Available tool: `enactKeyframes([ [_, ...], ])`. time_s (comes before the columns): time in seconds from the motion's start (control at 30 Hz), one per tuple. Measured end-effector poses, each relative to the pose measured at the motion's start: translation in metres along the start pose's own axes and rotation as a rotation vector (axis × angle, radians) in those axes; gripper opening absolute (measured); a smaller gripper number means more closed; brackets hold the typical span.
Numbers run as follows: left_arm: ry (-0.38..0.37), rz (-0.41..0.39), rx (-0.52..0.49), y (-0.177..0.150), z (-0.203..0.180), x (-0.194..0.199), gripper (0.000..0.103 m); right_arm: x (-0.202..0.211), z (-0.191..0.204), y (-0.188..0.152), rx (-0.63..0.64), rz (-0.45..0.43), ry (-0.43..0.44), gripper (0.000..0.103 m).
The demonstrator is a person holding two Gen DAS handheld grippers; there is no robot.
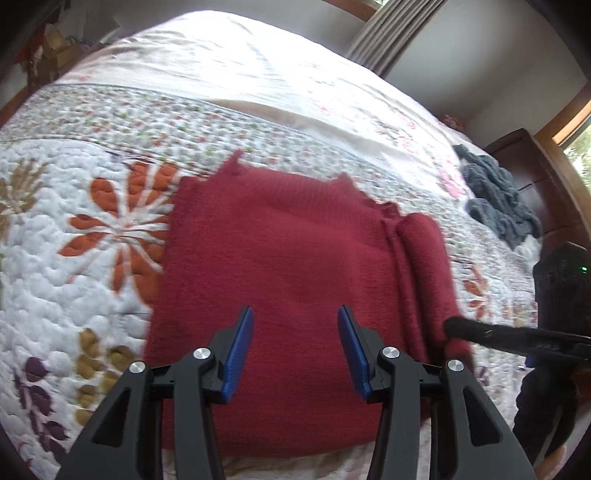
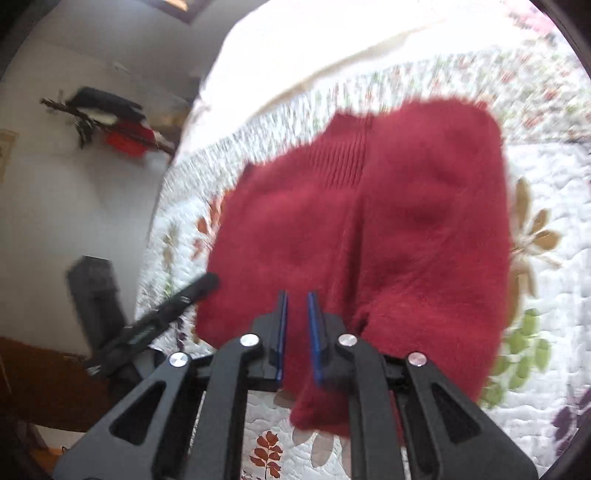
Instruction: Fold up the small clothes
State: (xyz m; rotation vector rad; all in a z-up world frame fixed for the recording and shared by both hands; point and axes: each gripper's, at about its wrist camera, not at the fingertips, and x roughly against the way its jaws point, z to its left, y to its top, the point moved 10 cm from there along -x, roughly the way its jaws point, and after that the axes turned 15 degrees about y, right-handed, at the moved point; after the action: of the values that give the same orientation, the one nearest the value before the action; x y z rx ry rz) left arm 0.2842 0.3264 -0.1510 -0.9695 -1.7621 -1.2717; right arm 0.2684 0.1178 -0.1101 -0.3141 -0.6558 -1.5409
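Note:
A red knitted sweater (image 1: 288,251) lies flat on a floral quilt (image 1: 74,258), neck toward the far side, with its right sleeve folded in along the side. My left gripper (image 1: 295,314) hovers open over the sweater's lower half with nothing between its blue pads. My right gripper (image 2: 297,299) is shut on red sweater (image 2: 406,221) fabric, which sits between its pads and hangs below them. In the left wrist view the right gripper (image 1: 452,326) comes in from the right at the sleeve's lower edge. The left gripper (image 2: 208,282) shows blurred at that sweater's left edge.
A grey-blue knitted garment (image 1: 498,199) lies crumpled at the bed's far right edge. Beyond it stands a dark wooden nightstand (image 1: 524,166), with a curtain (image 1: 391,33) behind. A wall shelf (image 2: 110,122) with items hangs left of the bed.

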Motion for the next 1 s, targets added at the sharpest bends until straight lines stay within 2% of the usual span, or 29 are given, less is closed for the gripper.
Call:
enactKeyframes([
  [0.1, -0.067, 0.017, 0.001, 0.000, -0.025, -0.001, 0.054, 0.035, -0.014, 0.005, -0.013, -0.058, -0.037, 0.013],
  [0.2, -0.129, 0.042, -0.009, -0.001, -0.056, -0.007, 0.060, 0.066, -0.054, -0.002, -0.055, -0.085, -0.127, 0.014],
  [0.33, -0.216, 0.122, 0.013, -0.007, -0.094, -0.029, 0.065, 0.068, -0.091, -0.025, -0.121, -0.079, -0.146, 0.014],
  [0.4, -0.239, 0.163, 0.040, -0.008, -0.103, -0.043, 0.065, 0.065, -0.099, -0.034, -0.142, -0.079, -0.129, 0.017],
  [0.43, -0.244, 0.177, 0.051, -0.009, -0.105, -0.048, 0.065, 0.061, -0.101, -0.037, -0.152, -0.083, -0.109, 0.020],
  [0.5, -0.255, 0.204, 0.070, -0.011, -0.110, -0.059, 0.065, 0.054, -0.101, -0.041, -0.148, -0.082, -0.089, 0.022],
  [0.6, -0.290, 0.221, 0.082, -0.010, -0.120, -0.068, 0.066, 0.043, -0.098, -0.040, -0.137, -0.079, -0.098, 0.026],
  [0.67, -0.340, 0.246, 0.088, -0.011, -0.130, -0.073, 0.067, 0.039, -0.097, -0.040, -0.129, -0.079, -0.105, 0.029],
  [0.9, -0.355, 0.287, 0.073, -0.013, -0.149, -0.089, 0.069, 0.028, -0.096, -0.044, -0.084, -0.065, -0.144, 0.033],
  [1.0, -0.332, 0.287, 0.050, -0.013, -0.158, -0.093, 0.069, 0.025, -0.099, -0.045, -0.088, -0.066, -0.135, 0.034],
])
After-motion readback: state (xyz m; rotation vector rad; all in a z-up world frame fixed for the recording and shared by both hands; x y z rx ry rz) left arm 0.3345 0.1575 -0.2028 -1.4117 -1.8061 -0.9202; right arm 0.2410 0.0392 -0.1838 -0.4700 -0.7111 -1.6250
